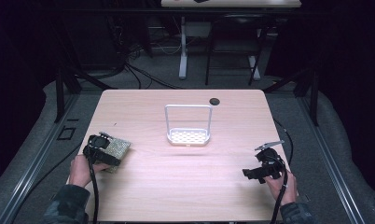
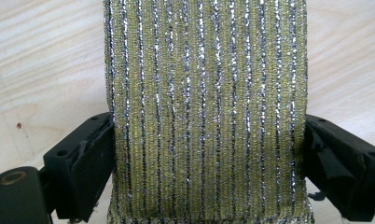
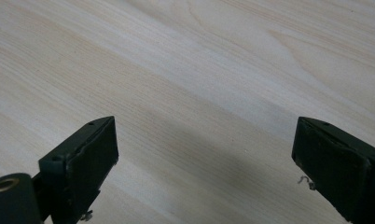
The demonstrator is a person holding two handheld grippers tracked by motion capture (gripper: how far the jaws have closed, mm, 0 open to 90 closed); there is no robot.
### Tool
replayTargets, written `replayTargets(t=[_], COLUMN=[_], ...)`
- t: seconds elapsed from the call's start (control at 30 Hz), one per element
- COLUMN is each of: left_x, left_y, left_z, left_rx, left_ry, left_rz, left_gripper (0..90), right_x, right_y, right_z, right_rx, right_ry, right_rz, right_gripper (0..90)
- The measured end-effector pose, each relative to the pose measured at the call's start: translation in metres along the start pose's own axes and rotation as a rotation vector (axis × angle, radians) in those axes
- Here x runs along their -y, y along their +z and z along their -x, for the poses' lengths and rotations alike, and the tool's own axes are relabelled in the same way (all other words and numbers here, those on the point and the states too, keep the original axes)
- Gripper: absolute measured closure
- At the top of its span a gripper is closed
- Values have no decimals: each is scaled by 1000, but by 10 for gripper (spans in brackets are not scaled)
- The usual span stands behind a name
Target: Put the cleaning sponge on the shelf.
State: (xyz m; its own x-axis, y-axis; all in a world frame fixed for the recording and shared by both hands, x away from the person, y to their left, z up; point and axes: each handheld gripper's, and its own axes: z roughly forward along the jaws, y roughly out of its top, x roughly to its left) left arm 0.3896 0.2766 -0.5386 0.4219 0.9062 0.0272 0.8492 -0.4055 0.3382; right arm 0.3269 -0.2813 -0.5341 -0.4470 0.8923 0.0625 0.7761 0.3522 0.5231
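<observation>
My desk (image 1: 185, 163) is the one bright patch from above; everything around it sinks into near black, and that picture is soft and grainy. Light falls from overhead, so a faint shadow lies under the white rack (image 1: 188, 135) ahead of my fingers. Between my left fingers (image 2: 90, 163) the sponge (image 2: 206, 112) glints sharply along its silver threads. Between my right fingers (image 3: 99, 158) the wood grain is crisp, with a dim, blurred shadow across it.

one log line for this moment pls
left claw: shut on olive-and-silver striped knitted scouring pad | right claw: open over table | white wire-handled sponge rack: empty
</observation>
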Motion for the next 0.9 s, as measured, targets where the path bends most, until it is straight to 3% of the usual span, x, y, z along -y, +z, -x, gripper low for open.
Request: replayTargets(t=[0.73,0.9], left_x=[-4,-5], left_y=[-6,-6], left_z=[22,25], left_rx=[34,51], left_ry=[70,70], left_rz=[25,24], left_gripper=[94,94], right_x=[0,0], right_y=[1,2], right_z=[-1,-1], right_rx=[-1,-1], right_ry=[-5,-7], right_rz=[-16,-17], right_gripper=[69,70])
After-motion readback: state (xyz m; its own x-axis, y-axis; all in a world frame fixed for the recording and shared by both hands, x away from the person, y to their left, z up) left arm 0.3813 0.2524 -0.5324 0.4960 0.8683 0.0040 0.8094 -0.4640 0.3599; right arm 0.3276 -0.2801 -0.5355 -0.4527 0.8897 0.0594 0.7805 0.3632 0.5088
